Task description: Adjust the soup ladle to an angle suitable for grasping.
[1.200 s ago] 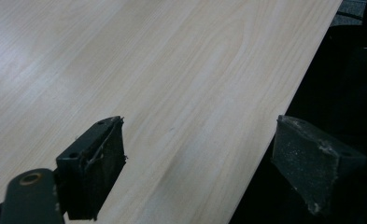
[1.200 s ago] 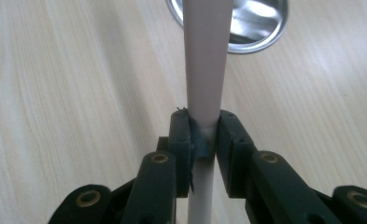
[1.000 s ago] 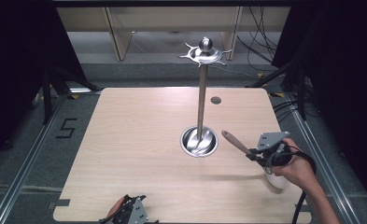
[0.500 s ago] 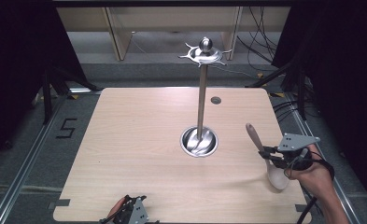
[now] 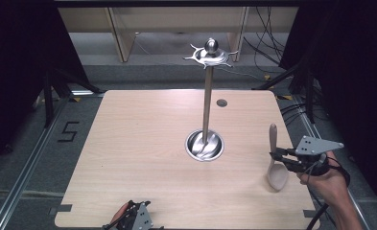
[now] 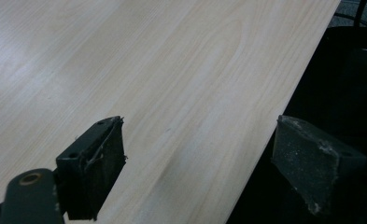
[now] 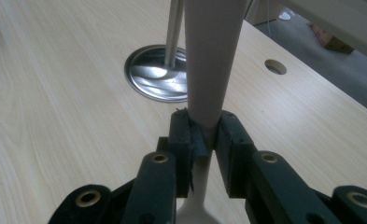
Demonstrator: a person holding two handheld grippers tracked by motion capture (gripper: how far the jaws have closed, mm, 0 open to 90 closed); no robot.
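My left claw (image 5: 134, 219) wide apart at the tabletop's (image 5: 143, 143) six o'clock edge, steel stand (image 5: 206, 100) at centre, my right claw (image 5: 278, 157) at four o'clock clamped on the pale spoon (image 5: 274, 165), handle up, bowl down.

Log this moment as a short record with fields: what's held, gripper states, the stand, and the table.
held item: beige spoon, handle pointing up, bowl down near the table
right gripper: shut on the spoon's neck
left gripper: open, nothing between its jaws, at the table's near edge
stand: metal stand upright, round base mid-table, hooks at the top with nothing hanging
table: light wooden table with a small round hole behind the stand
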